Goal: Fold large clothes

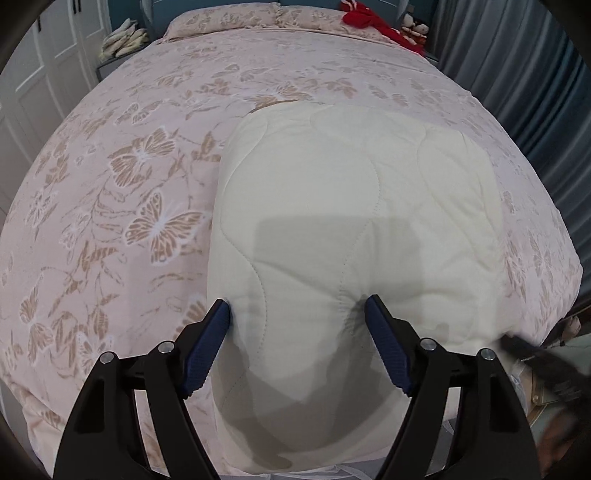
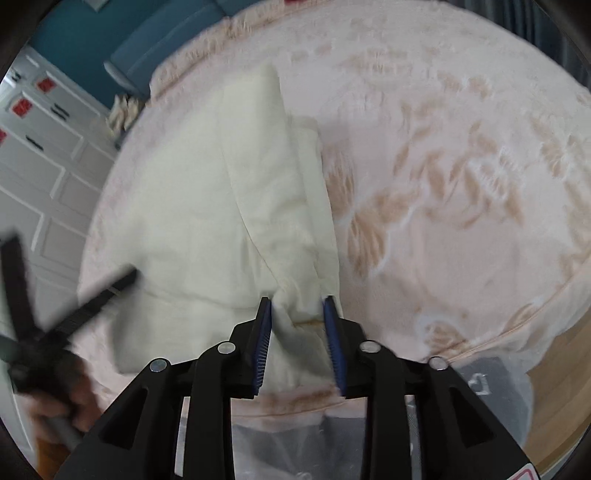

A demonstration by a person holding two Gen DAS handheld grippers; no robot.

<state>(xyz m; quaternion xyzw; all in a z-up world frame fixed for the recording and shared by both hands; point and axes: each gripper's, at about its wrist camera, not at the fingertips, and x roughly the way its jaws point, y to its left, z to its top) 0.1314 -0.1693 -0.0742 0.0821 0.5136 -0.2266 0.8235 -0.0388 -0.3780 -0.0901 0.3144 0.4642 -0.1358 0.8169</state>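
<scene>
Two pillows (image 1: pixel 258 16), red garment (image 1: pixel 373 22) beyond cream quilt (image 1: pixel 351 206); curtain (image 1: pixel 517 74) alongside.

right gripper (image 2: pixel 297 314): our jaws stand a little apart with a bunched corner of the cream quilt (image 2: pixel 207 206) between the blue pads (image 2: pixel 263 341); whether they press it we cannot tell
quilt: folded, lying along the bed's (image 2: pixel 461 155) left side
left gripper (image 2: pixel 70 314): blurred, at the quilt's left edge
wardrobe (image 2: pixel 44 166): white panels, far left
</scene>
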